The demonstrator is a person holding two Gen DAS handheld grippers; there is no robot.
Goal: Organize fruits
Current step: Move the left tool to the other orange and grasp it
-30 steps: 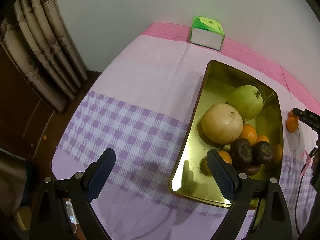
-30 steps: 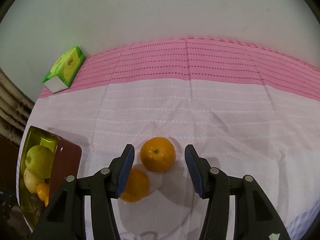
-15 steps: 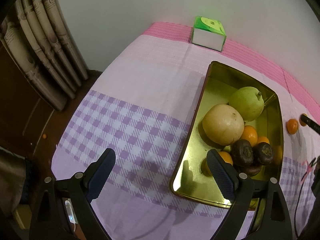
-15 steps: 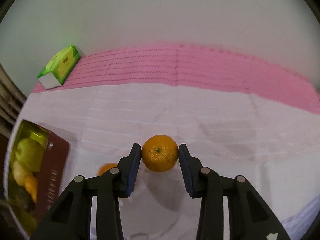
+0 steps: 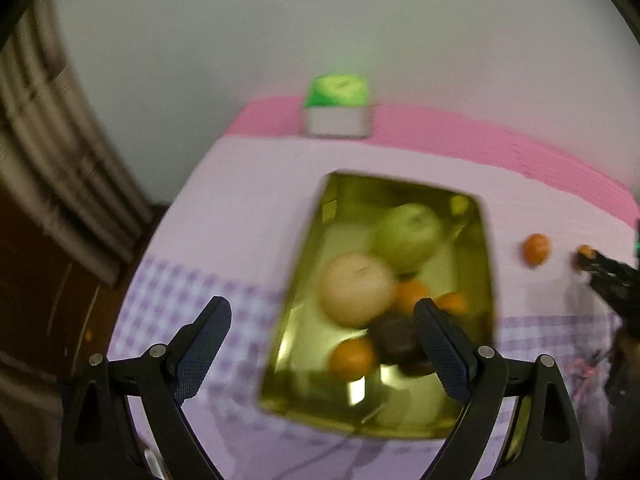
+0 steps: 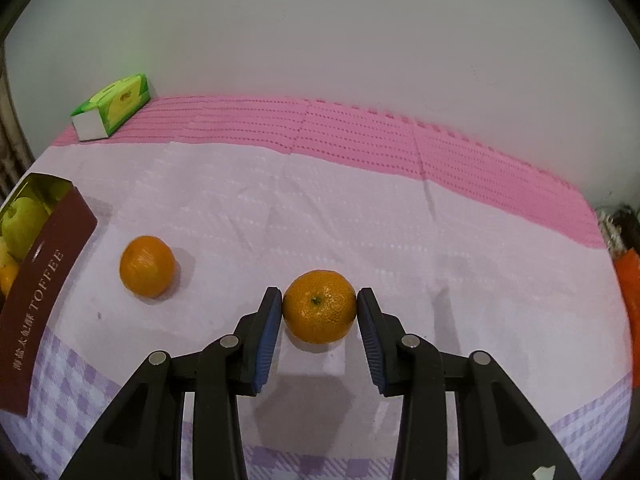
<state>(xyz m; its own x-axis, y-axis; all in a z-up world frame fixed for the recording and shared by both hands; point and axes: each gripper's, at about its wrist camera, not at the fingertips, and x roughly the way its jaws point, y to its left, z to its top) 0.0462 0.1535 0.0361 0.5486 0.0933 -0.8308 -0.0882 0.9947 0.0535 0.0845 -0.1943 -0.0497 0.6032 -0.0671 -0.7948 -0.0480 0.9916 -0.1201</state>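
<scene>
Right tongs (image 6: 318, 312) clamping tangerine (image 6: 319, 306), tin (image 6: 44, 276) nearby

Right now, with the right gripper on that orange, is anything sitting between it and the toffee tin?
Yes: a second orange lies on the tablecloth between the held orange in the right gripper and the toffee tin. It sits beside the tin's wall, apart from it. Nothing else visible intervenes.

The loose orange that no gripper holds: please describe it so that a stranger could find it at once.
Start at the dark red tin marked TOFFEE, at the left of the right wrist view. On the pale cloth just right of it lies the free orange. Unlike the other orange, which sits between the pads of the right gripper, it lies alone and untouched.
</scene>
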